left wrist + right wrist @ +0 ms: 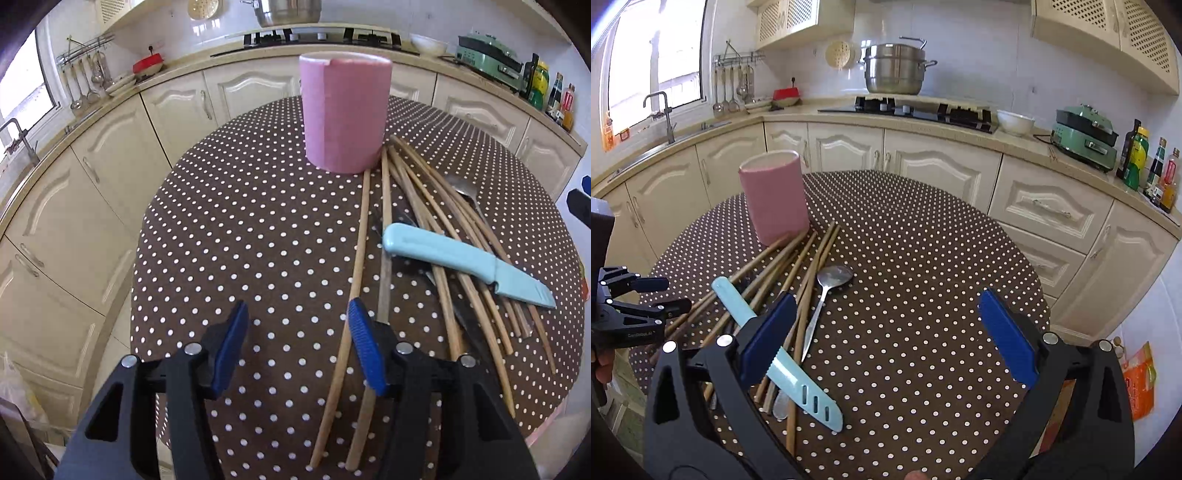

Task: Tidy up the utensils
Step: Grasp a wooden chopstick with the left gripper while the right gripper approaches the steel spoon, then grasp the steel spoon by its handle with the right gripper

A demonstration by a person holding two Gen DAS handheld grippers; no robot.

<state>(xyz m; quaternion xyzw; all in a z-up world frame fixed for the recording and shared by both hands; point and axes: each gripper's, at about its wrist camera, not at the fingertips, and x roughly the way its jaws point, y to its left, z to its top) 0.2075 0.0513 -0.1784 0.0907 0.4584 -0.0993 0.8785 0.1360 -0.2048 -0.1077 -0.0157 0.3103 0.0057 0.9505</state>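
A tall pink utensil holder (345,114) (774,199) stands upright on the round dotted table (240,240) (923,258). Beside it lies a pile of wooden chopsticks (385,192) (816,262), with a light blue knife (461,262) (798,373) across them and a metal spoon (461,188) (833,277) among them. My left gripper (297,306) (674,295) hovers low at the pile's left edge. Its jaws are apart, and one loose chopstick (360,251) runs just inside its right pad. My right gripper (888,295) stands wide open above the cloth, its left finger over the knife.
Cream cabinets and a counter curve round behind the table. On the counter are a hob with a steel pot (894,70), a white bowl (1015,122), a green appliance (1086,136) and bottles (1145,162). The table edge falls away close on the left in the left wrist view.
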